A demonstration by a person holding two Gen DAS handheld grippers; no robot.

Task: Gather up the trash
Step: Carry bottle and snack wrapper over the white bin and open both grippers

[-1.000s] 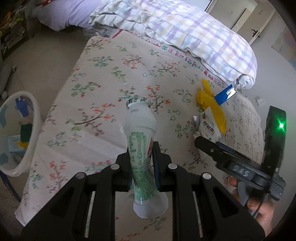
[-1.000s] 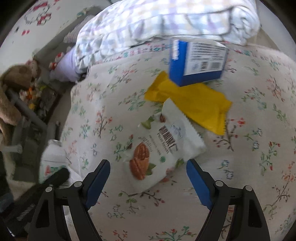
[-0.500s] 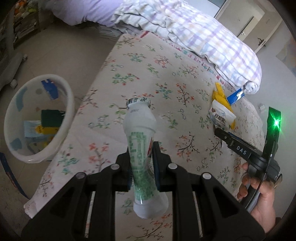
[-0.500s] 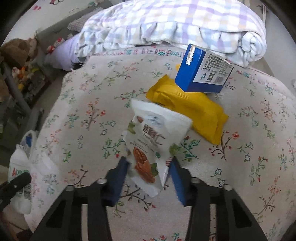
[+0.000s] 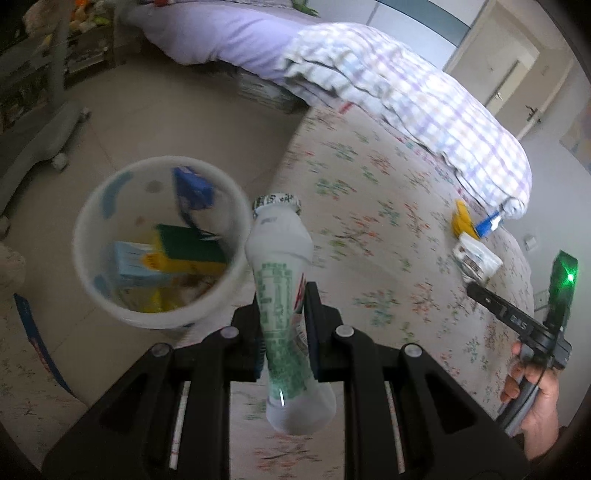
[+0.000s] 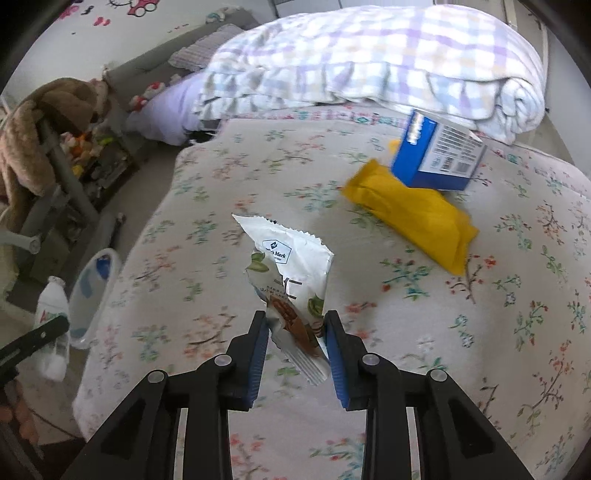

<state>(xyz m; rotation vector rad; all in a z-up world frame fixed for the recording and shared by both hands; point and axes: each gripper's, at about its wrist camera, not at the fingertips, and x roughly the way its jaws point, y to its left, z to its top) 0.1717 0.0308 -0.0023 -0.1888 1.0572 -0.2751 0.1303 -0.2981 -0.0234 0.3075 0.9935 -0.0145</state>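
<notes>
My left gripper (image 5: 282, 295) is shut on a white plastic bottle (image 5: 282, 273) with green print, held in the air near the bed's edge, just right of a white trash bin (image 5: 159, 240) on the floor. The bin holds several boxes and wrappers. My right gripper (image 6: 295, 328) is shut on a white nut snack bag (image 6: 291, 280), lifted off the floral bedsheet (image 6: 406, 314). A yellow packet (image 6: 413, 218) and a blue box (image 6: 439, 155) lie on the bed beyond it. The bottle (image 6: 51, 314) and bin (image 6: 92, 295) also show at the right wrist view's left.
A rolled plaid quilt (image 6: 369, 62) lies across the far side of the bed. A purple pillow (image 5: 221, 33) is beyond it. A grey wheeled frame (image 5: 37, 122) and a toy shelf stand on the tiled floor to the left.
My left gripper carried the bottle left, off the bed towards the bin. My right gripper closed on the snack bag and lifted it off the sheet.
</notes>
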